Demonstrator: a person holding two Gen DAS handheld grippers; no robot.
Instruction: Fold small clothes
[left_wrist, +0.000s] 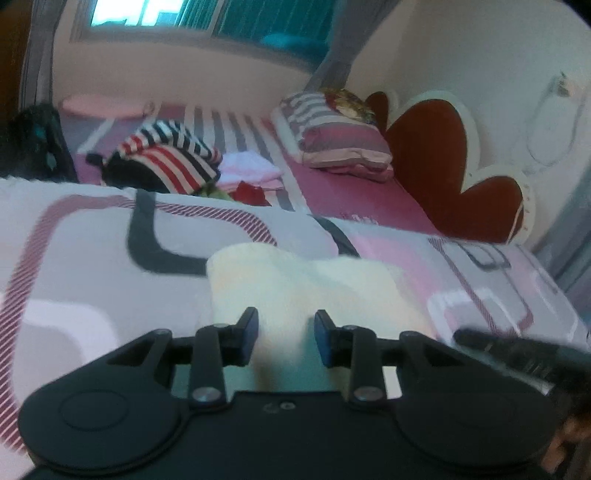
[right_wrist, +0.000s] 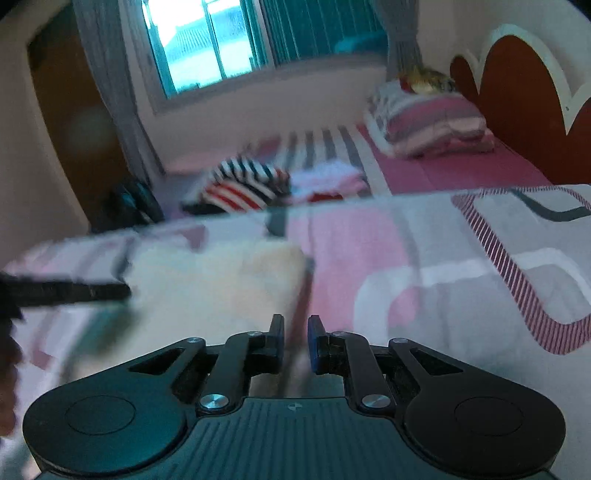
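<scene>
A small cream-white garment (left_wrist: 314, 284) lies flat on a patterned pink, grey and white cover (left_wrist: 92, 280). My left gripper (left_wrist: 286, 338) is open, its fingers just over the garment's near edge, holding nothing. The right gripper's dark tip shows at the right of the left wrist view (left_wrist: 491, 341). In the right wrist view the garment (right_wrist: 214, 280) lies ahead and to the left, blurred. My right gripper (right_wrist: 295, 343) is open with a narrow gap, at the garment's right edge, holding nothing. The left gripper's tip (right_wrist: 74, 291) reaches in from the left.
A pile of clothes lies beyond the cover: a red, white and navy striped piece (left_wrist: 173, 158), pink folded pieces (left_wrist: 251, 170) and a red piece (left_wrist: 251, 194). A striped pillow (left_wrist: 340, 136) and a red heart-shaped headboard (left_wrist: 443, 158) stand at the right. A window (right_wrist: 207, 44) is behind.
</scene>
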